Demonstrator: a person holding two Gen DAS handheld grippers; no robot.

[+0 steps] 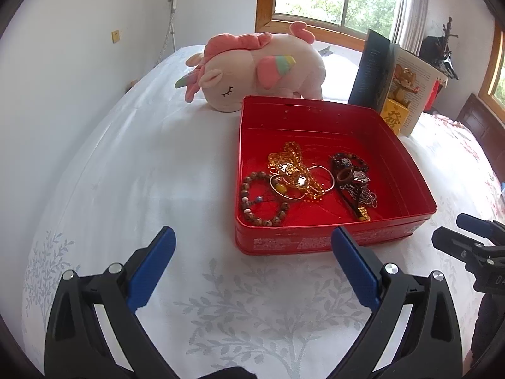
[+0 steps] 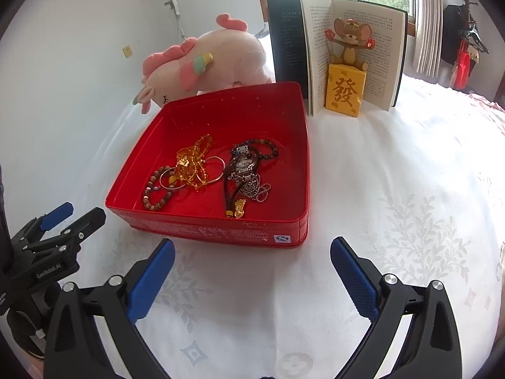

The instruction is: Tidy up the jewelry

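Note:
A red tin box [image 1: 318, 240] [image 2: 221, 230] sits on the white bed cover. Inside lie a brown bead bracelet [image 1: 252, 202] [image 2: 154, 192], amber bead strands [image 1: 293, 164] [image 2: 192, 161], silver bangles [image 1: 325, 177] [image 2: 217, 170], and a dark pile with a watch and chain [image 1: 356, 183] [image 2: 246, 170]. My left gripper [image 1: 252, 252] is open and empty, just in front of the box. My right gripper [image 2: 252, 262] is open and empty, in front of the box's near right corner. Each gripper shows in the other's view, the right one [image 1: 454, 230] and the left one [image 2: 75, 214].
A pink unicorn plush [image 1: 252, 69] [image 2: 208, 60] lies behind the box. An open book [image 1: 391, 79] [image 2: 334, 47] stands upright at the back right with a mouse figurine on a yellow block [image 2: 345, 75] before it. The white wall is at left.

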